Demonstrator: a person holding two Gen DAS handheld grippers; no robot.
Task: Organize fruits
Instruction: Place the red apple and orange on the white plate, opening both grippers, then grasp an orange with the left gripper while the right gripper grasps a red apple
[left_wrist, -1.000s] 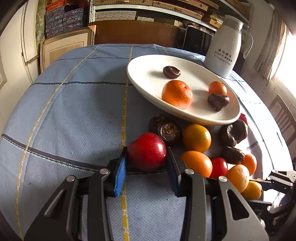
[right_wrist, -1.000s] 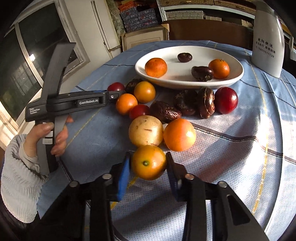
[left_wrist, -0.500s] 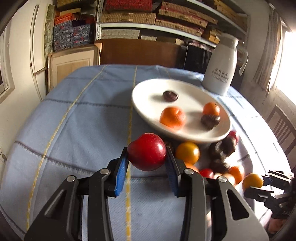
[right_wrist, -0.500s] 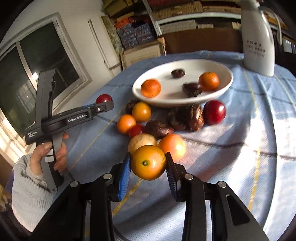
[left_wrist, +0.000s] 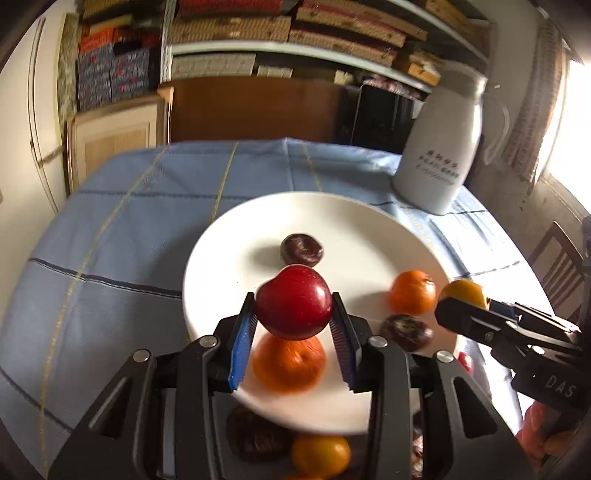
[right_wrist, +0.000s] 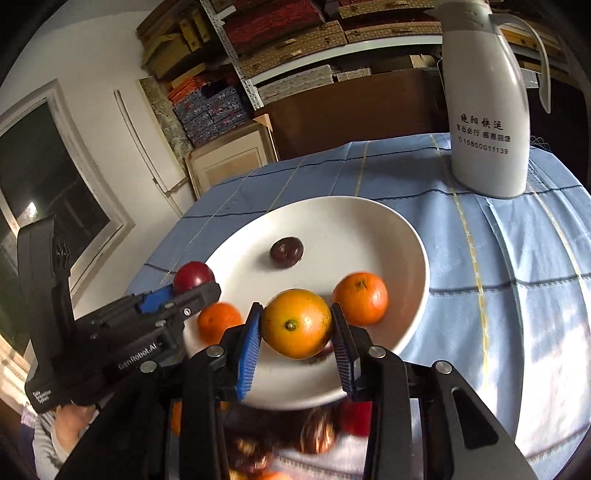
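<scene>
**Both grippers loaded with fruit, hanging over the plate**

So the left gripper (left_wrist: 293, 314) has its fingers clamped on a red apple (left_wrist: 293, 301), one pad on each side, and the apple sits in the air over the near half of the white plate (left_wrist: 369, 229). The right gripper (right_wrist: 295, 326) is doing the same with a yellow-orange fruit (right_wrist: 296, 323), fingers squeezed against both sides, also held above the plate's near edge.

On the plate itself, from the left wrist view: a dark wrinkly fruit (left_wrist: 301, 250) around 12 o'clock from the apple, a mandarin (left_wrist: 413, 291) out at 3 o'clock, another dark fruit (left_wrist: 406, 332) at about 4 o'clock near the rim, and a bigger orange (left_wrist: 288, 363) at 6 o'clock, right under the held apple and a bit blurry.

The plate is on a counter covered with a blue checked cloth (left_wrist: 122, 229). A white jug (right_wrist: 487, 110) with printed writing stands at the far side, roughly 1 o'clock from the plate, well apart from it.

More fruit lies on the cloth just off the near rim, between the gripper arms: a yellow-orange one (left_wrist: 319, 456) and a dark one (left_wrist: 255, 435) in the left view. Too blurred to say much about the rest.

In the right wrist view you can see a hand (right_wrist: 72, 422) in a grey knit sleeve under the left gripper.
</scene>
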